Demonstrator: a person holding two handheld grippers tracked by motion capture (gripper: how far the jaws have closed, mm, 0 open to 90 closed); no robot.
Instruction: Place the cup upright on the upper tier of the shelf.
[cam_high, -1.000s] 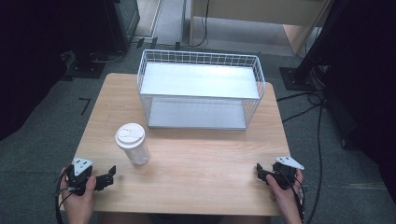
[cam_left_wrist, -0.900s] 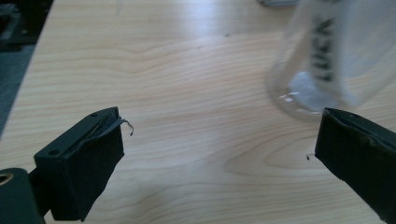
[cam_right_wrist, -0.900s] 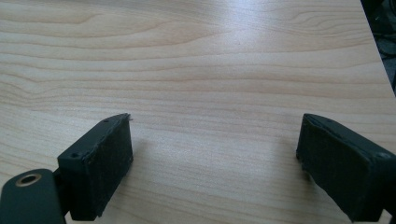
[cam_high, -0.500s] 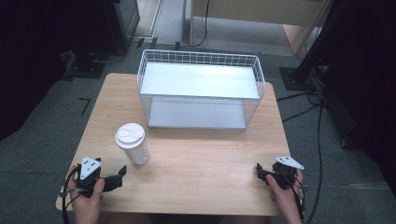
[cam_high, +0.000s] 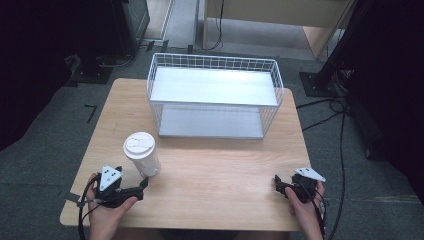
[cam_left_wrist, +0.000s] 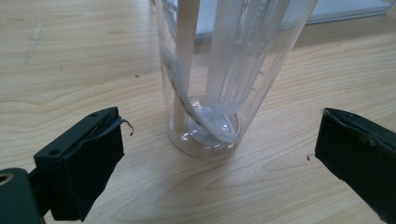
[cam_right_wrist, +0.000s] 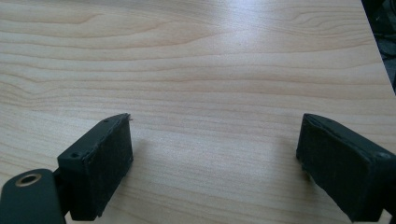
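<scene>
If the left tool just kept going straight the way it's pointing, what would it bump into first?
Most likely the clear cup with the white lid. In the left gripper view it stands upright right ahead, centred between the open jaws of the left tool, with bare table in front of it. The gap is hard to judge.

Even overhead light falls on the counter (cam_high: 210, 175) in the high view, while the floor and the corners at far left and far right sink into near black. The top shelf of the wire rack (cam_high: 215, 87) glares almost white, and the picture is soft and a little grainy. In the left gripper view the clear cup (cam_left_wrist: 219, 70) carries pale streaks of reflection, and the near pads of the left tool (cam_left_wrist: 219, 154) are blurred. In the right gripper view a bright sheen washes the far wood, soft shadows lie beside the right tool (cam_right_wrist: 215, 163), and the wood grain curves slightly toward the edges.
</scene>
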